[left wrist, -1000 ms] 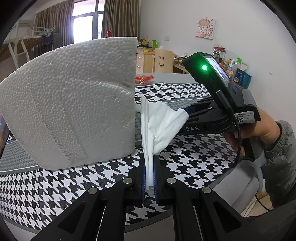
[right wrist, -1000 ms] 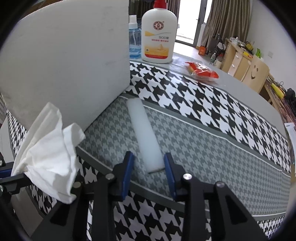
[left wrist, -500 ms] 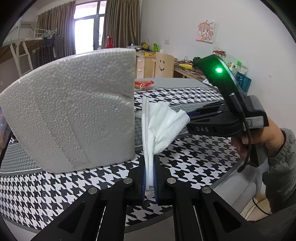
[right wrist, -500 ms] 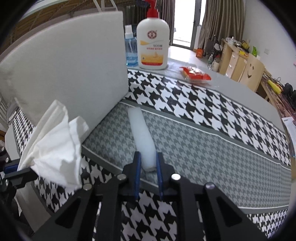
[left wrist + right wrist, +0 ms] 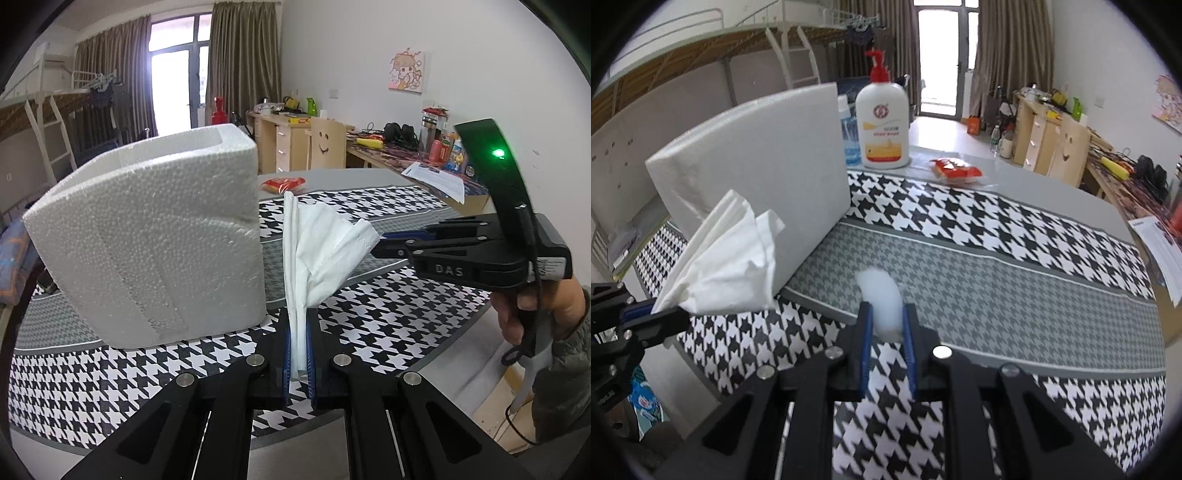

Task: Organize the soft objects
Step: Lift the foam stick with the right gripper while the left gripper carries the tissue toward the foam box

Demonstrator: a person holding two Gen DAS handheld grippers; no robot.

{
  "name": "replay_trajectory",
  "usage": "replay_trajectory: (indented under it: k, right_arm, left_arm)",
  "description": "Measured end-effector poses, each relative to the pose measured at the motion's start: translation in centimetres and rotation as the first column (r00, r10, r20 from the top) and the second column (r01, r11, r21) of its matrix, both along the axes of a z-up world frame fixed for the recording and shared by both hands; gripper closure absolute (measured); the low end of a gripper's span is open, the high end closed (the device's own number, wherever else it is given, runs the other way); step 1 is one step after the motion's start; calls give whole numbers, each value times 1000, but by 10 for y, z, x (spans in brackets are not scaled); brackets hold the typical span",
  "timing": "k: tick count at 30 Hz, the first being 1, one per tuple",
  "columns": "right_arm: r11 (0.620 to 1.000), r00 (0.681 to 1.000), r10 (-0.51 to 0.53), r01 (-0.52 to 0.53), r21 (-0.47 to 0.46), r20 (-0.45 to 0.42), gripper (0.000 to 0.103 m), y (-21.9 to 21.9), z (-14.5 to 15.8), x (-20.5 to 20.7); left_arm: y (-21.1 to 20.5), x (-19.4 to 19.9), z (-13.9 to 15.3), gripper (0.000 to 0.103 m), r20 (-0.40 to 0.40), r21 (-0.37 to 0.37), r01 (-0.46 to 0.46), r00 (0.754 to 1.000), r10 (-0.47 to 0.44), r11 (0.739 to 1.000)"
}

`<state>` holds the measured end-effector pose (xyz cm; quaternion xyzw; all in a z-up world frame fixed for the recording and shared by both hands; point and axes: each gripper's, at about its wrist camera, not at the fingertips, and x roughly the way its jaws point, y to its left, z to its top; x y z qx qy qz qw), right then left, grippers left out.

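The counter (image 5: 1027, 173) carries a houndstooth-pattern mat (image 5: 997, 258) with a grey central band and black-and-white outer bands. A white polystyrene foam block (image 5: 147, 240) stands upright on the mat on the left side; the left wrist view shows a recess in its top face.

Behind the block, at the far edge of the counter, stands a white pump bottle (image 5: 884, 122) with a red pump head, and a blue-tinted bottle (image 5: 849, 140) is partly hidden just beside it. A red snack packet (image 5: 956, 170) lies flat on the bare counter surface to the right of the bottles. A printed paper sheet (image 5: 1160, 251) lies off the counter's right edge.

The left tool (image 5: 298, 350) is closed on the lower end of a white tissue (image 5: 321, 251). The tissue fans upward from the jaws, held in the air just beside the foam block, near the front edge of the counter.

The right tool (image 5: 887, 332) is closed on a white foam strip (image 5: 882, 299). The strip projects forward between the blue finger pads (image 5: 866, 339) and appears motion-blurred; whether its far end touches the grey band of the mat cannot be determined. In the left wrist view, the right tool points toward the tissue, its tip partly hidden behind it.
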<state>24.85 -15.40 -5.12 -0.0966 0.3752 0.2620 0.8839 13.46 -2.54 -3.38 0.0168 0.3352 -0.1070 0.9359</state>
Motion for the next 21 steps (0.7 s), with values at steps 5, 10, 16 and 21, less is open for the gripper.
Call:
replay_trajectory:
  k: [5,10,16,21]
  right_arm:
    - [999,999,-28,27,24,29,84,-13,6,-22]
    - [997,996,-61,57,55,62,84,-23,11,-48]
    - [990,990,-106,96,100,95,84,-31,15,-79]
    - [985,983,-131,114,128,132,84,-32,16,-103]
  left_arm:
    - [-4,-13,7,96,19,15,8,1000,-8,1000]
    - [-3,-29,15,96,49,25,17,999,-18,1000]
    - [2,-47,22,96,81,25,27,996,-29,999]
    - [8,-64,21,96,102,24,38,994,-40,999]
